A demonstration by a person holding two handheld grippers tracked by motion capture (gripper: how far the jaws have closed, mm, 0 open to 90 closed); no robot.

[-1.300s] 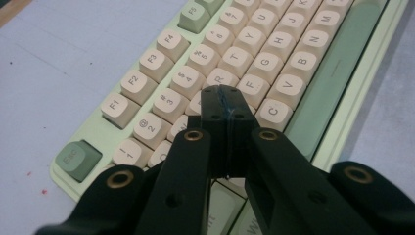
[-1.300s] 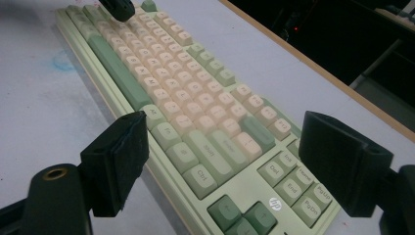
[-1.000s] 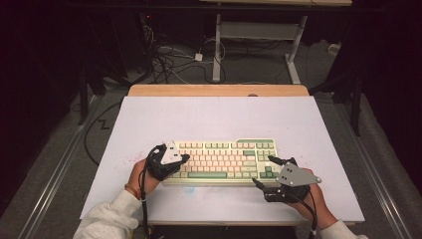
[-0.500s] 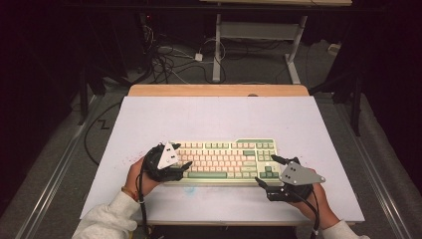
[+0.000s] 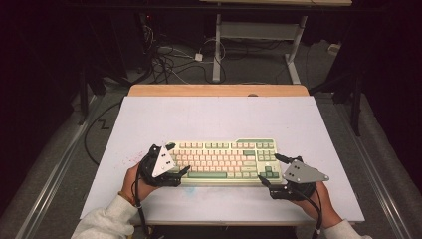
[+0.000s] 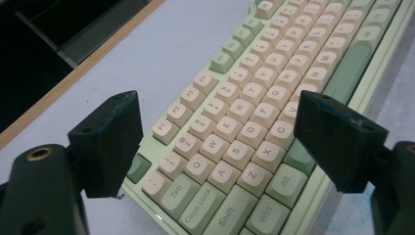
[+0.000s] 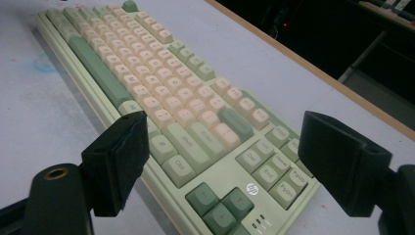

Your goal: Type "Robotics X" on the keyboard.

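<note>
Item: keyboard (image 5: 226, 158), lying flat near the front edge of the white surface (image 5: 214, 117); my left gripper (image 5: 171, 160) at its left end, fingers just opened wide, nothing between them; my right gripper (image 5: 268, 168) at its right end, fingers spread, empty; keyboard not yet gripped, lift or shift remaining, I judge.

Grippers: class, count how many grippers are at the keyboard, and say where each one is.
2. The left gripper sits at the keyboard's left end, its jaws just opened and straddling that end. The right gripper sits at the right end, jaws open.
</note>
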